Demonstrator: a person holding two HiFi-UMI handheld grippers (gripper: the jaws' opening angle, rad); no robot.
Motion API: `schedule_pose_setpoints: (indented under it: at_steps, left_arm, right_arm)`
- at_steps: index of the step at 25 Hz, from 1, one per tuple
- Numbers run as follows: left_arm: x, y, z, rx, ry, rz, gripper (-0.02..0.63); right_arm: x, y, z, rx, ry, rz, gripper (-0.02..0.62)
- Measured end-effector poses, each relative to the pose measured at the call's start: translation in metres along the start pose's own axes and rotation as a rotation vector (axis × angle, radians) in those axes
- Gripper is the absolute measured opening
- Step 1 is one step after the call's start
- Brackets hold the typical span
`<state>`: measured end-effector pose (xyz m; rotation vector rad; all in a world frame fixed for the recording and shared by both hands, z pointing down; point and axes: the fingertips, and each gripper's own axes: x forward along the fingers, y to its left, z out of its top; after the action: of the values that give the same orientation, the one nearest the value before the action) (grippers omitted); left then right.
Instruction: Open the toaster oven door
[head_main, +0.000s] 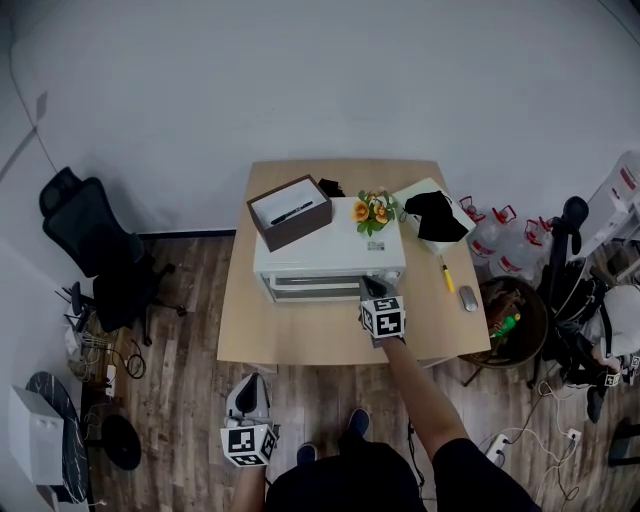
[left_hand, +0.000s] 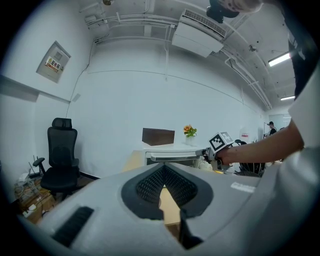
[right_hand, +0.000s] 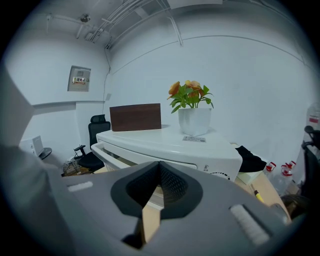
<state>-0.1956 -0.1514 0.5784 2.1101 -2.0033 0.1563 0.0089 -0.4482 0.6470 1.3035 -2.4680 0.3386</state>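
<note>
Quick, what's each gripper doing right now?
Left gripper: fingers closed, empty.
Right gripper: fingers closed, empty, at the oven.

Office-style test room, bare and white-walled. Black swivel chair (head_main: 95, 245) by wall. Lone wooden worktop (head_main: 300, 340) on wood-plank floor (head_main: 190, 400), carrying white toaster oven (head_main: 330, 262) and potted flowers (head_main: 372, 212). Overhead, exposed pipes, ceiling air-conditioning unit (left_hand: 199, 32) and strip light (left_hand: 279, 59). Framed notice (left_hand: 56, 62) high on wall. Large clear water bottles (head_main: 498, 240) stacked at right, tangle of cables (head_main: 555, 440) trailing across floor beside them. More loose wires (head_main: 100, 365) near chair at left.
</note>
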Motion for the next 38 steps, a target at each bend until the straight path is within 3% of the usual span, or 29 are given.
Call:
schedule_pose_setpoints:
  at_steps: [38]
  left_arm:
    - [-0.007,0.001,0.002,0.032,-0.007,-0.066,-0.005]
  right_arm:
    - [-0.024,0.012,-0.02,0.019,-0.021,-0.046,0.009]
